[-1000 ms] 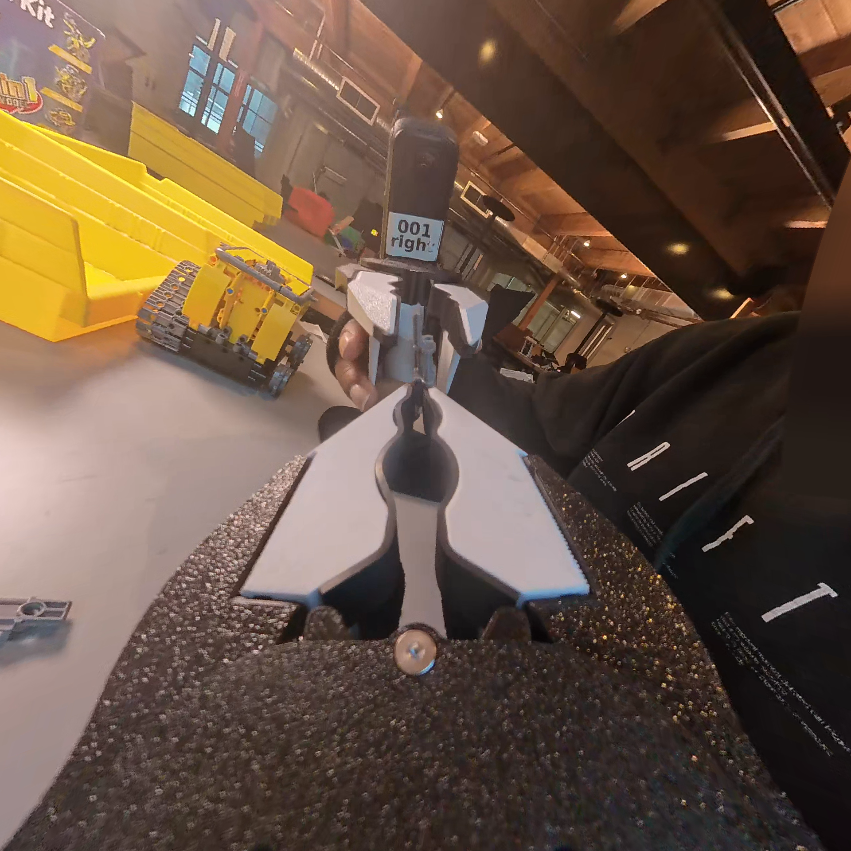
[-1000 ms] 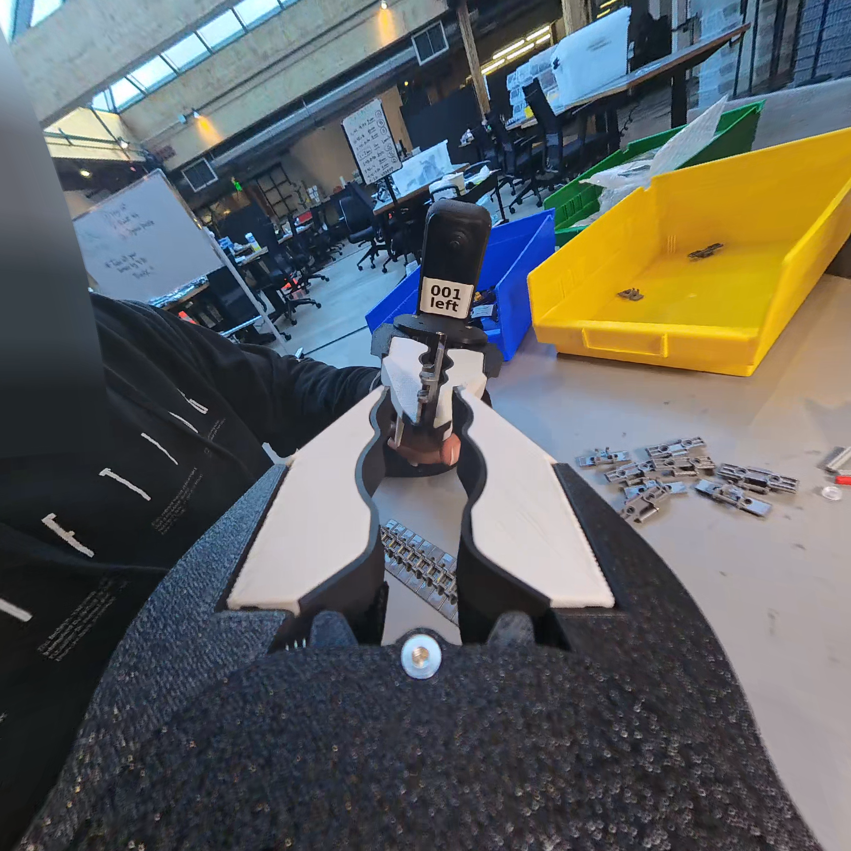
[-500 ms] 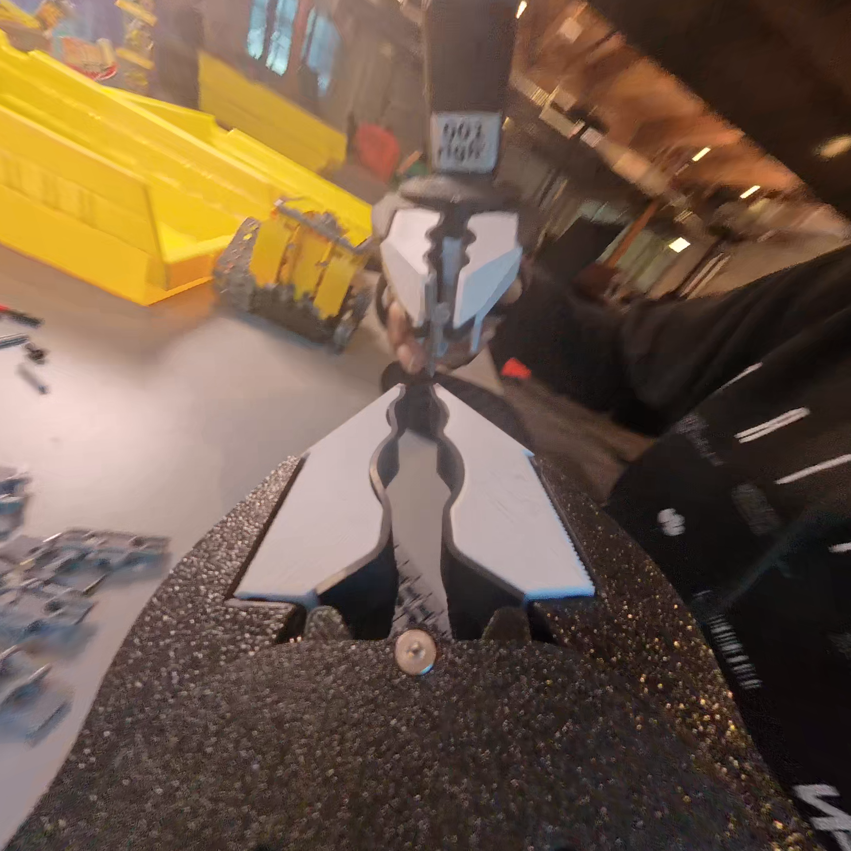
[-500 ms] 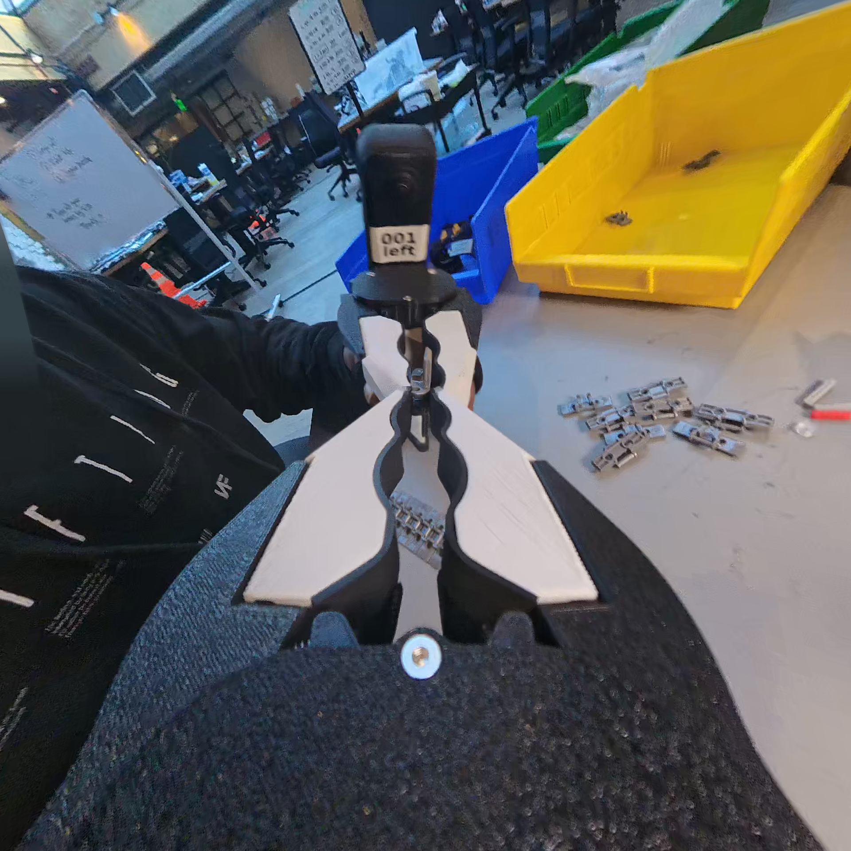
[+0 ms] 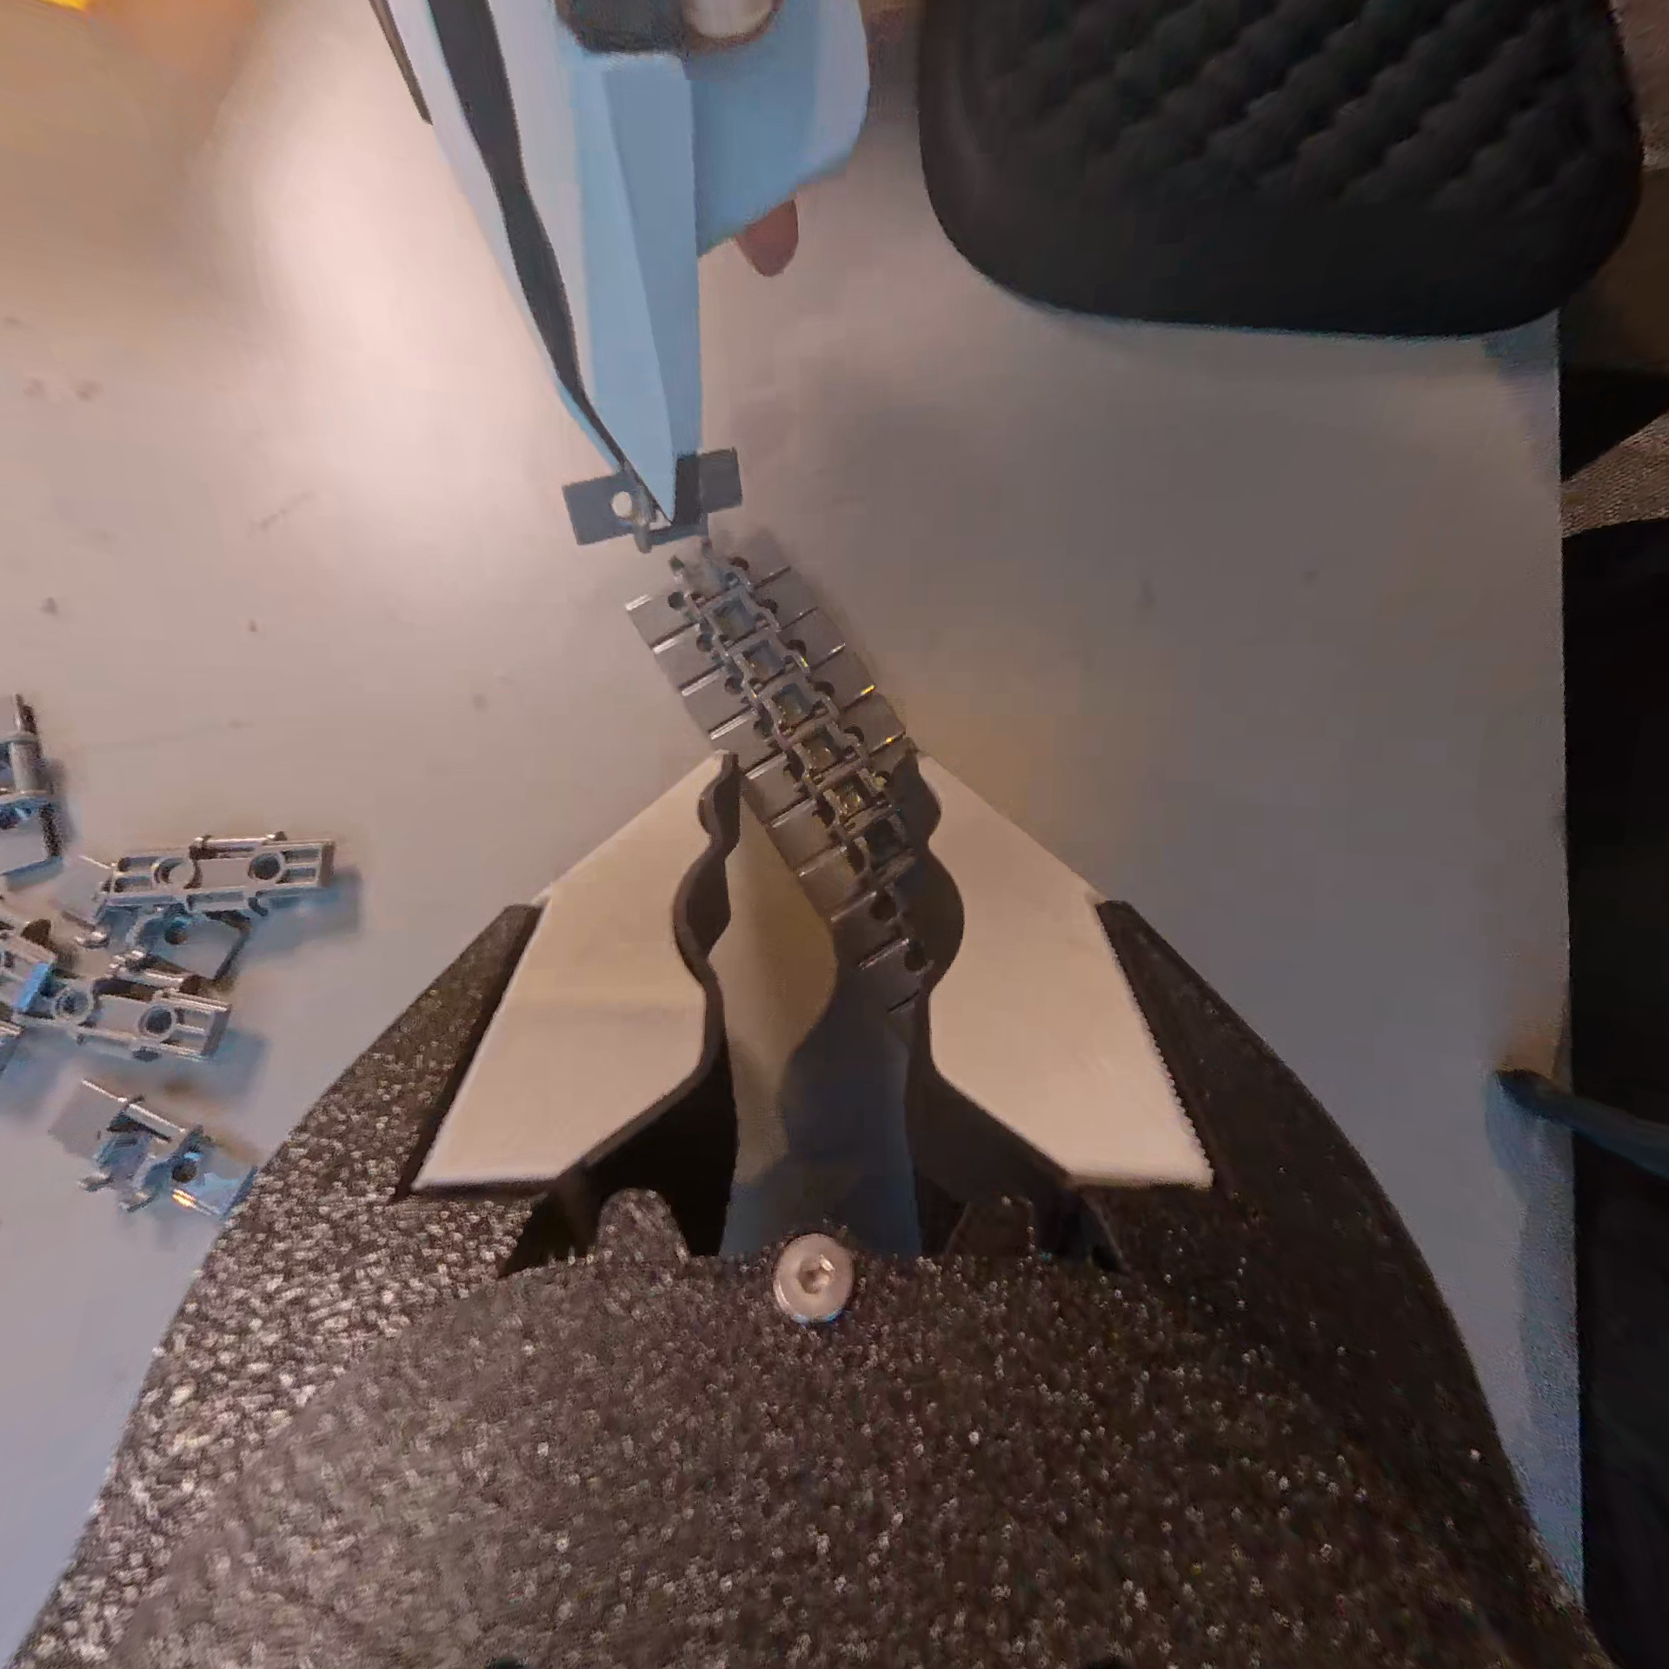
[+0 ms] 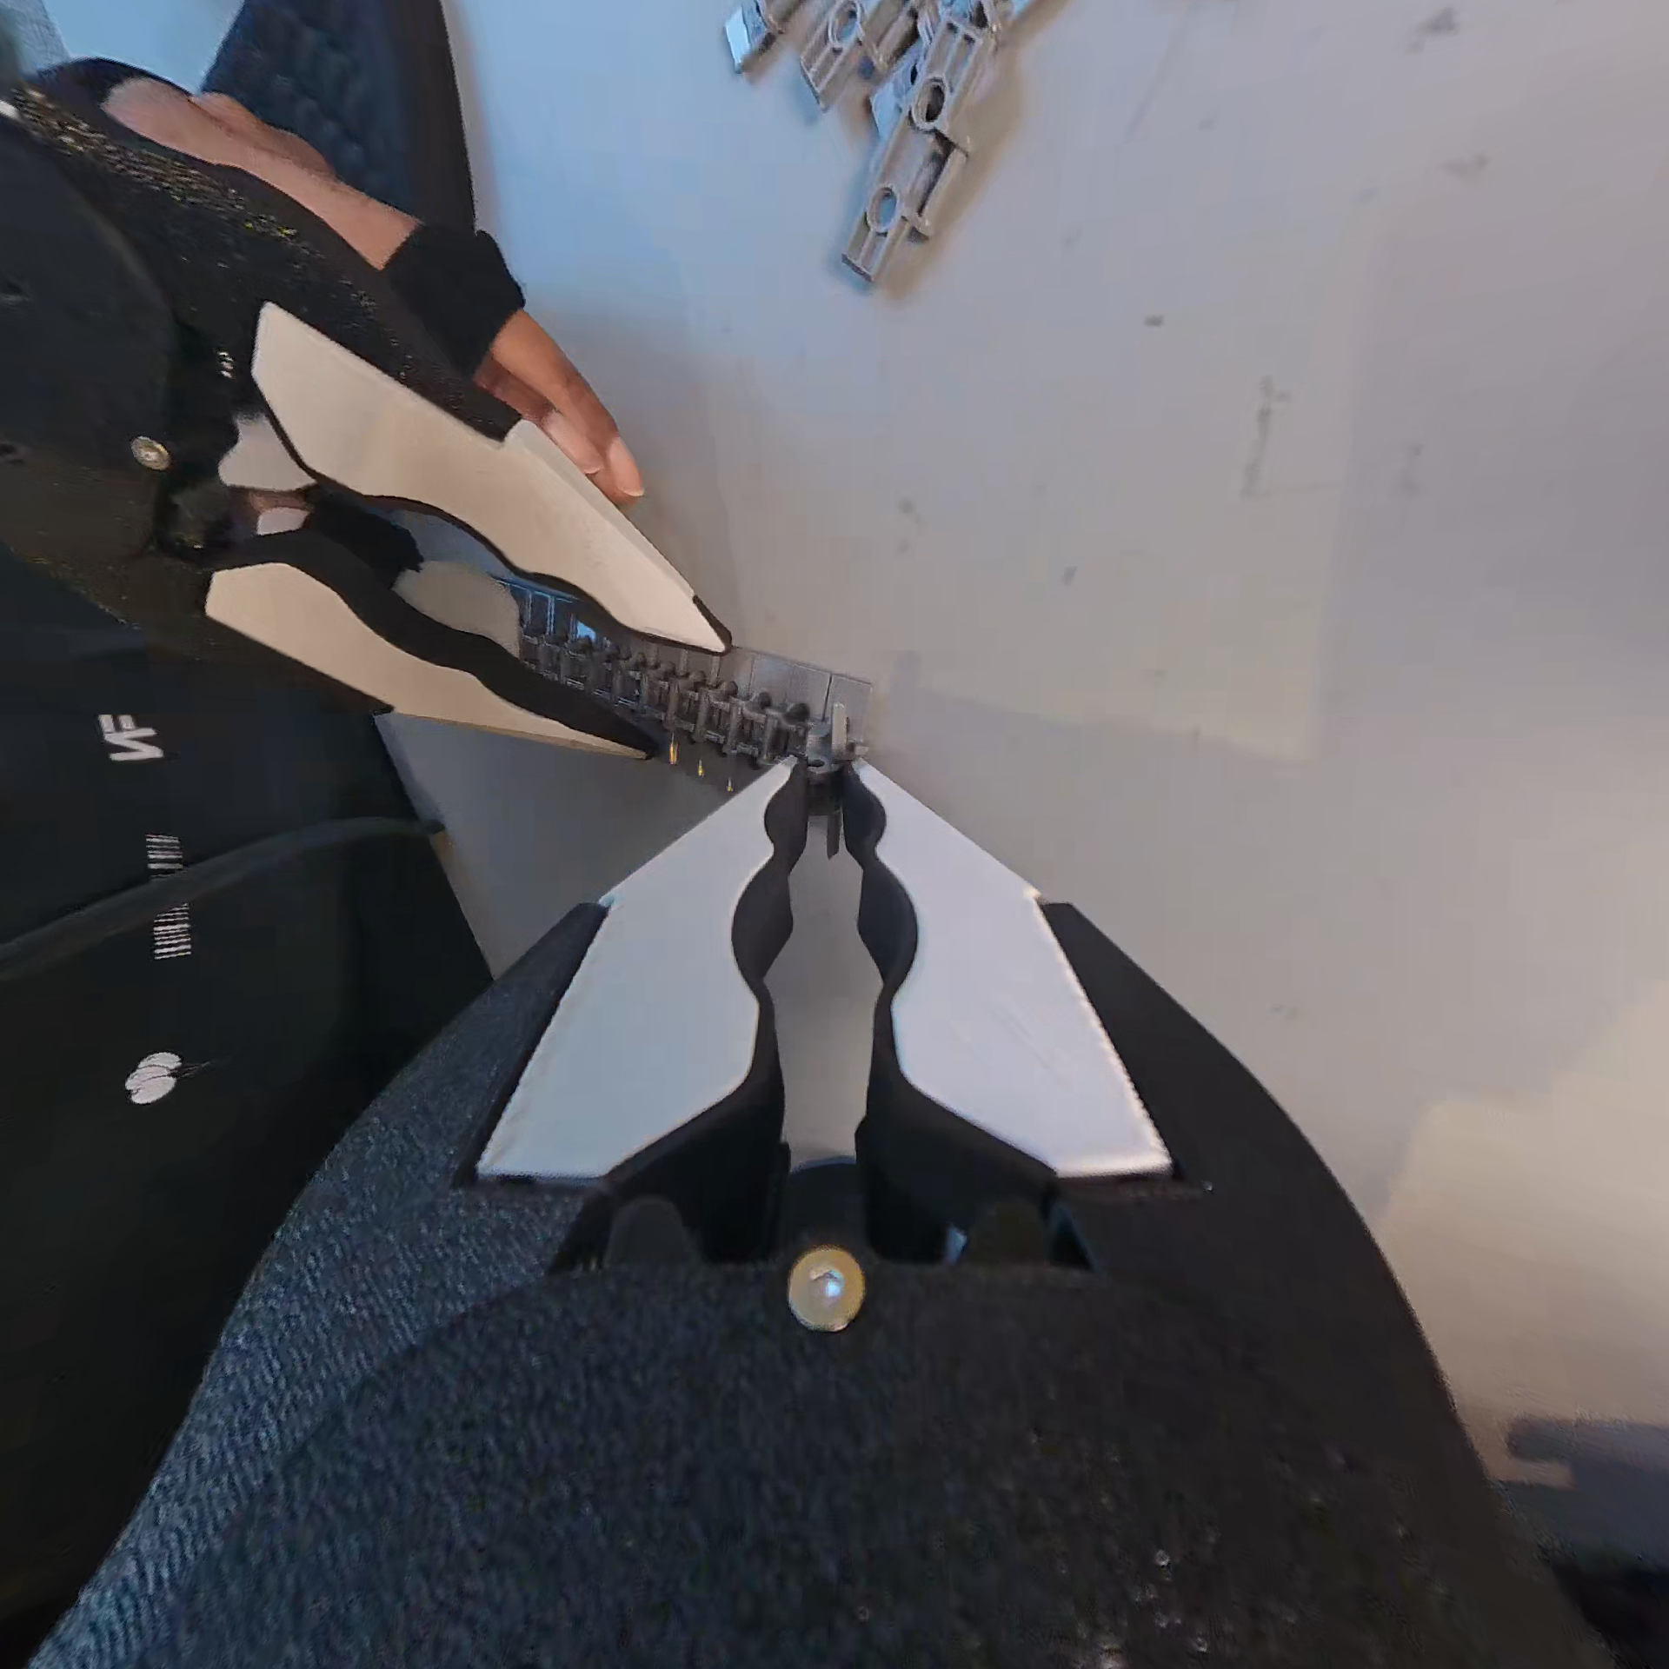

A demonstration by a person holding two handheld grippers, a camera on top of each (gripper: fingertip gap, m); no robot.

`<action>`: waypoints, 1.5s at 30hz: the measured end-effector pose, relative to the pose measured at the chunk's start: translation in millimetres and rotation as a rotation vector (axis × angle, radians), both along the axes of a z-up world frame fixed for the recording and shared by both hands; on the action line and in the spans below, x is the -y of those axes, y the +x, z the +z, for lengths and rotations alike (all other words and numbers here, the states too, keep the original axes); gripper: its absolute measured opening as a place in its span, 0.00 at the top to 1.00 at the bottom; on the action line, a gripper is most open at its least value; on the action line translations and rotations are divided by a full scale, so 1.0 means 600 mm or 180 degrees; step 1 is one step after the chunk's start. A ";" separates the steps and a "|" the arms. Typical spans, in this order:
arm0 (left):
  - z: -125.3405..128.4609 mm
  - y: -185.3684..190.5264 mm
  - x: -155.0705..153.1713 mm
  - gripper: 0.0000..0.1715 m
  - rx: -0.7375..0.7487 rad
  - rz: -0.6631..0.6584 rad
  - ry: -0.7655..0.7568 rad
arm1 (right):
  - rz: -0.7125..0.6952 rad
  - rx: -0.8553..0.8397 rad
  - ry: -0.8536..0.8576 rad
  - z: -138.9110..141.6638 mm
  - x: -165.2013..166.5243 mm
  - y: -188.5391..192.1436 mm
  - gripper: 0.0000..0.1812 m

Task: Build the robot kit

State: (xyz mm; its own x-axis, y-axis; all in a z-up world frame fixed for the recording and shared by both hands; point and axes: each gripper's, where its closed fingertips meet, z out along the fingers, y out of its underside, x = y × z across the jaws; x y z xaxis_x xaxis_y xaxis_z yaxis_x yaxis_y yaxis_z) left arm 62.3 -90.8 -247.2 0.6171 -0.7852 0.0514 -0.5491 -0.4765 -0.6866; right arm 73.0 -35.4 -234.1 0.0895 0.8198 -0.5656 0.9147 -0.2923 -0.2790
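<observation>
Since a second ago both grippers have been tipped from a level, face-to-face pose down toward the grey tabletop (image 5: 1174, 632), and the yellow bins and toy vehicle seen then have dropped out of view.

A grey tread chain (image 5: 795, 713) of linked plastic segments is laid flat on the tabletop, near the table's edge by the person's dark clothing. Its near part is straddled by the left gripper (image 5: 826, 777), whose jaws are spread apart on either side of it; the chain runs between the white fingers (image 5: 614, 975), close along the right-hand one, and no squeeze on it is seen.

At the chain's far end a single loose grey link (image 5: 650, 510) is pinched in the tips of the right gripper (image 5: 664, 515), which is clamped on it. The link is held just beside the last chain segment, and it cannot be told whether the two are touching. In the right wrist view the same link (image 6: 826, 768) is seen at the closed tips of the right gripper (image 6: 824, 778).

A scatter of spare grey links (image 5: 153, 948) is spread on the table well to the left. A black padded chair seat (image 5: 1282, 144) is seen beyond the table edge.
</observation>
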 end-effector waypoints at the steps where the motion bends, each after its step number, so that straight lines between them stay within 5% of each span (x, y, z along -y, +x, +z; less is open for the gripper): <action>1: -0.001 -0.001 -0.002 0.81 -0.0019 0.0018 0.0017 | 0.0005 0.0048 -0.0007 -0.005 0.000 0.000 0.96; 45: -0.002 -0.003 -0.001 0.83 -0.0080 0.0051 0.0120 | 0.0307 0.0912 0.0199 -0.026 0.002 0.001 0.96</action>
